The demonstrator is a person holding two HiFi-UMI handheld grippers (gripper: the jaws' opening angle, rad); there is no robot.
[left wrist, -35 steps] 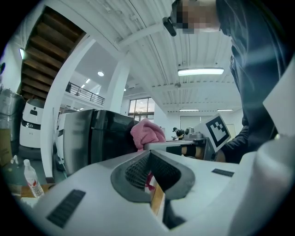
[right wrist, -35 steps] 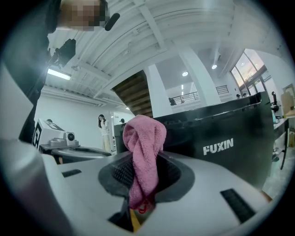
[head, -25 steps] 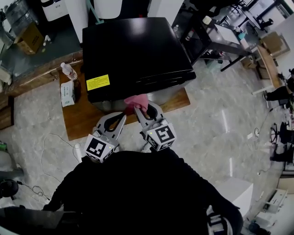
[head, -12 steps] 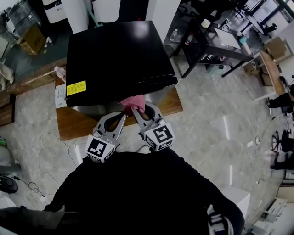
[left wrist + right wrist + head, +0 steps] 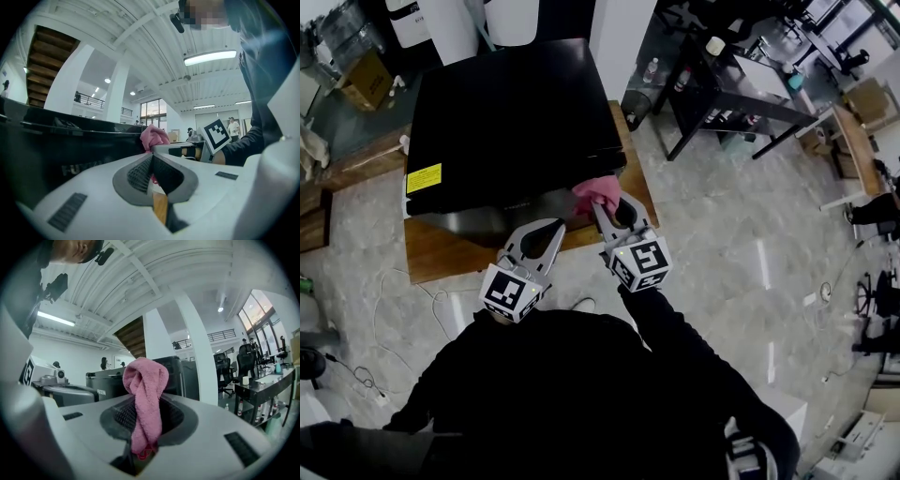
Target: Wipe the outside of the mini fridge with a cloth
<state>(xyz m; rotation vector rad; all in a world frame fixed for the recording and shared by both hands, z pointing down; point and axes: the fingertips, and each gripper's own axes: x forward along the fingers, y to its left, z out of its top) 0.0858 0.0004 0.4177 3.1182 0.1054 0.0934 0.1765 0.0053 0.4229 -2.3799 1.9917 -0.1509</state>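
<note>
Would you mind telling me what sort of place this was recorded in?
Likely an open office or lab workspace: black-framed desks, office chairs and a cardboard box stand around the mini fridge on its low wooden platform.

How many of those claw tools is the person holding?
2. The left gripper, shut and empty, before the mini fridge; the right gripper, holding the pink cloth at its corner.

Bright, even white light fills every view. A ceiling strip light [image 5: 210, 57] glares above the left tongs [image 5: 151, 159], whose near faces look soft. The cloth [image 5: 146, 376] pinched in the right tongs [image 5: 146, 404] is sharp. Both gripper views bow strongly toward black round edges. Beyond the tongs, the mini fridge [image 5: 506, 112] top shows a dull sheen.
</note>
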